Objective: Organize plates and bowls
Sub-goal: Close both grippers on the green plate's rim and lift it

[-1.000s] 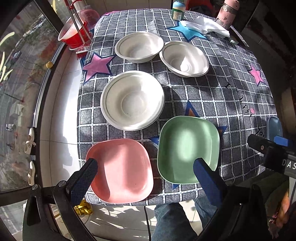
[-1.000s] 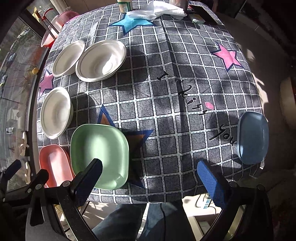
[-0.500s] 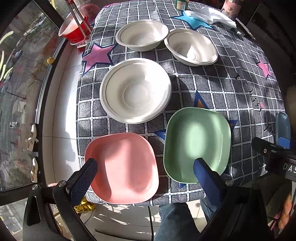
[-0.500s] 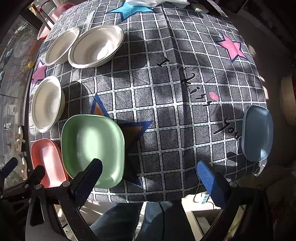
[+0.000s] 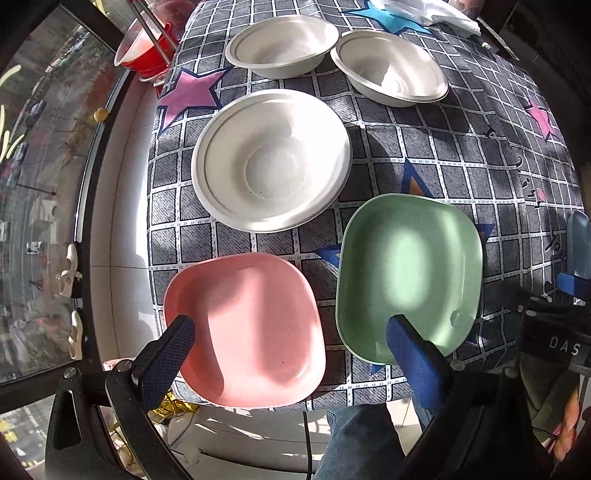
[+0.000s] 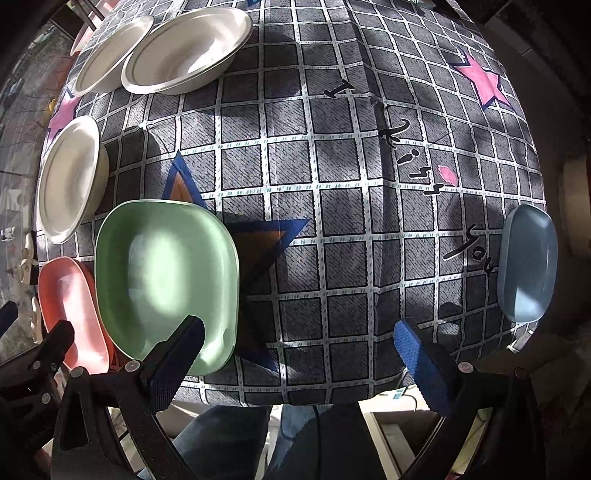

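A pink square plate (image 5: 245, 328) and a green square plate (image 5: 408, 275) lie side by side at the table's near edge. Three white bowls stand behind them: one in the middle (image 5: 271, 158), two at the back (image 5: 282, 46) (image 5: 389, 75). My left gripper (image 5: 291, 347) is open and empty, hovering over the pink plate's near edge. My right gripper (image 6: 299, 347) is open and empty above the near edge, right of the green plate (image 6: 166, 280). A blue plate (image 6: 528, 267) lies at the right edge. The pink plate (image 6: 70, 310) shows at far left.
The table wears a grey checked cloth with stars (image 6: 332, 166). A red container with tongs (image 5: 146, 51) stands at the back left corner, white cloth (image 5: 424, 11) at the back. A window rail (image 5: 92, 184) runs along the left. The person's legs (image 5: 354, 439) are below the near edge.
Both grippers have moved forward and lower toward the table; the plates and bowls look larger. Nothing on the table has moved. Both stay open.
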Demonstrator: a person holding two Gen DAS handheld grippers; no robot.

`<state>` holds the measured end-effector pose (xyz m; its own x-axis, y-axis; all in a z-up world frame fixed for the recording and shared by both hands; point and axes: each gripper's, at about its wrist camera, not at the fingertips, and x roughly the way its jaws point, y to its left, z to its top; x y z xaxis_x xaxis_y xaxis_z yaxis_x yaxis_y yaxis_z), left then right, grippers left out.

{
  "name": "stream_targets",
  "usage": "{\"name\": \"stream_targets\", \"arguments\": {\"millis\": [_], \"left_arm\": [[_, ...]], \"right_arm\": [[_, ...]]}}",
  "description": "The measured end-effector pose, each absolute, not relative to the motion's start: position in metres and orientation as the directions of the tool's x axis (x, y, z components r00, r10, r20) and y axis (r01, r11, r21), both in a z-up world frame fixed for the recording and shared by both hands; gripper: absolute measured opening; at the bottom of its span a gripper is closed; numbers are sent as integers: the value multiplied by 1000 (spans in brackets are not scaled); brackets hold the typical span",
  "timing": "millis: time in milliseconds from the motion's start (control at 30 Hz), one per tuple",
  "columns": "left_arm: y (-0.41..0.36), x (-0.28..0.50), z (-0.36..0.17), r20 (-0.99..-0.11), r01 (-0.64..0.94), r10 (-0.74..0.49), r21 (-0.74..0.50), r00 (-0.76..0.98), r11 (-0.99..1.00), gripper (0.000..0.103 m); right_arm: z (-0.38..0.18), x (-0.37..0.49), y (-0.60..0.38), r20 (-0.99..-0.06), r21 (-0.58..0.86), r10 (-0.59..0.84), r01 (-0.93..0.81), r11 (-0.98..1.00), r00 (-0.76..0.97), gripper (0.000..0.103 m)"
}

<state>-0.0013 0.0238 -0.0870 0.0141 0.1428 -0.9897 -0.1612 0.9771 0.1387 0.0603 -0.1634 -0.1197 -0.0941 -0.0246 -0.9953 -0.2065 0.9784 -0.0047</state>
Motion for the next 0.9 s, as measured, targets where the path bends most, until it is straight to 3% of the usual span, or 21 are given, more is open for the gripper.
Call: {"name": "stream_targets", "arguments": {"millis": [467, 900], "left_arm": [[15, 8, -111, -982, -108, 184, 188, -40, 976, 103], [-31, 25, -130, -987, -40, 152, 154, -49, 987, 103]], "right_arm": [[-179, 60, -155, -986, -69, -104, -249, 966, -131, 103], [-180, 48, -245, -983, -115, -138, -182, 977, -124, 103]]}}
